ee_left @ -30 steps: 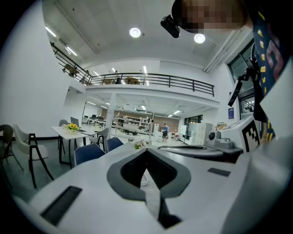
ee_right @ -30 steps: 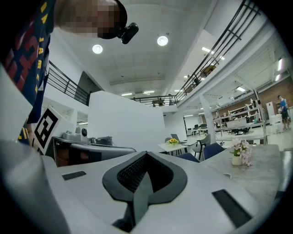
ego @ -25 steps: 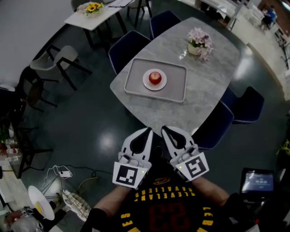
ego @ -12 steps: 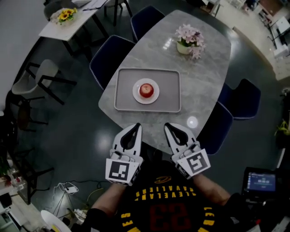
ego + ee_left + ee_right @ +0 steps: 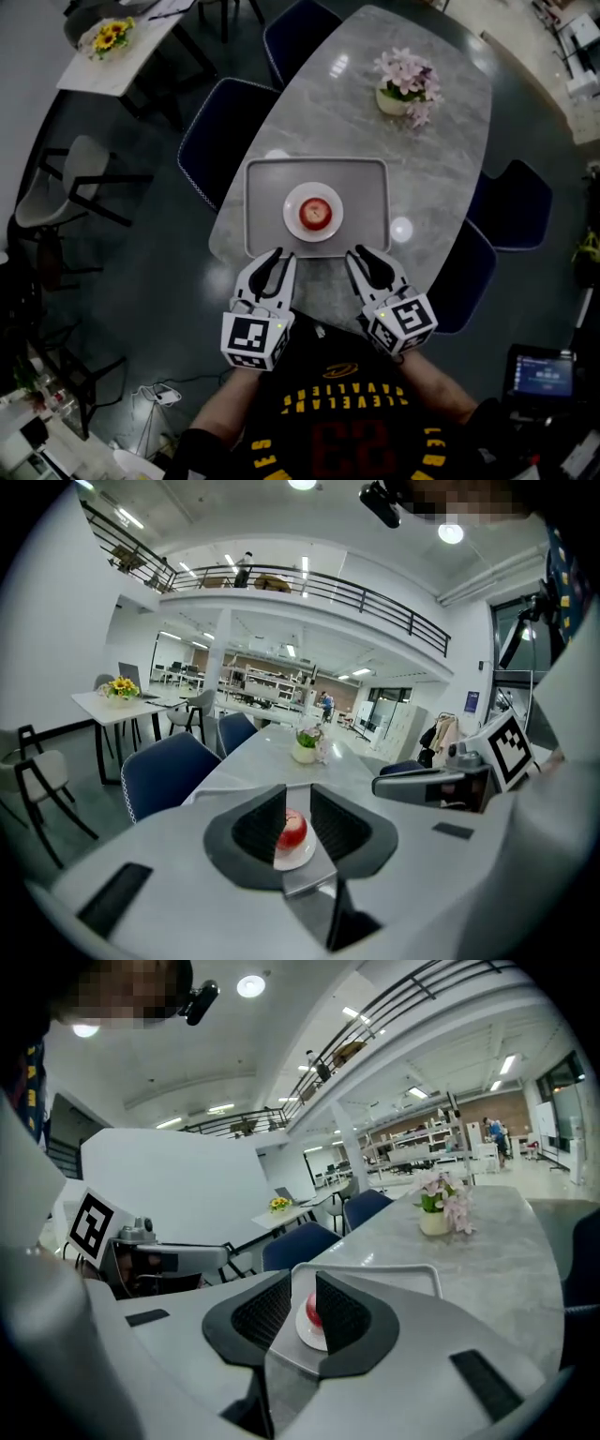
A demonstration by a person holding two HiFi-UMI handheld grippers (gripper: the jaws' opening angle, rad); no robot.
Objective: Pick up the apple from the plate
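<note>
Grey table point(image 5: 328, 103) with apple point(image 5: 316, 213) (dark floor point(image 5: 159, 281))

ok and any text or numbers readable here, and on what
"CLEVELAND": shirt, upside down in the head view.
"23": shirt too, dim.
Screen: too small to read.
Wall sign: too small to read.
Cubes on left gripper and right gripper: square markers, no words.

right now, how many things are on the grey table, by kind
tray: 1
plate: 1
apple: 1
pot of flowers: 1
total: 4
</note>
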